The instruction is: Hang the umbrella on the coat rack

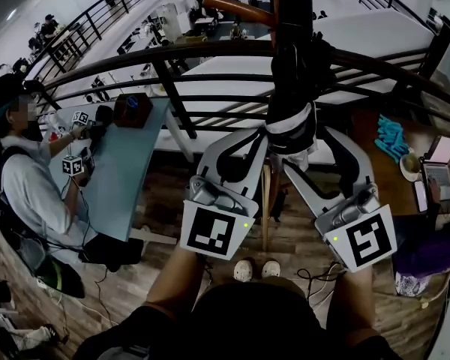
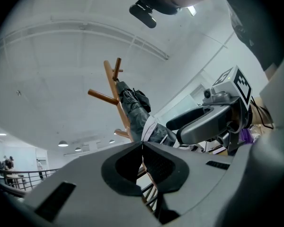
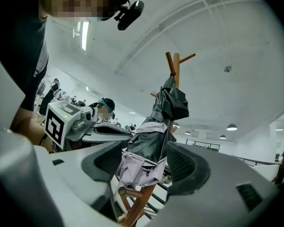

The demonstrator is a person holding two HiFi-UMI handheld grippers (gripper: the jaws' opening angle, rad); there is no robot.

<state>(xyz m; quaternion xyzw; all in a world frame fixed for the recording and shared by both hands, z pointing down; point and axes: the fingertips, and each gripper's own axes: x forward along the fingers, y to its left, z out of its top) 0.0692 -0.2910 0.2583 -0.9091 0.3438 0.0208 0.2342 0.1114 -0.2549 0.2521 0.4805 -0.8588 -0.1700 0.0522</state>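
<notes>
One axis noted: umbrella (image 3: 154,126) hung vertical on coat rack (image 3: 176,63), tail between spread jaws of right gripper (image 3: 144,150). Left gripper (image 2: 142,144) jaws pressed together.

A black railing (image 1: 172,96) spans twelve o'clock. At nine o'clock a seated person (image 1: 30,178) faces a blue desk (image 1: 127,171) bearing a brown box (image 1: 132,109). A teal cloth (image 1: 392,137) lies at three o'clock.

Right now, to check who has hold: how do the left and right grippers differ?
The left gripper's jaws are shut with nothing between them, while the right gripper's jaws stand apart. The umbrella lies beyond the left gripper's tips, off to one side, but passes between the right gripper's jaws. Both grippers point up toward the coat rack.
</notes>
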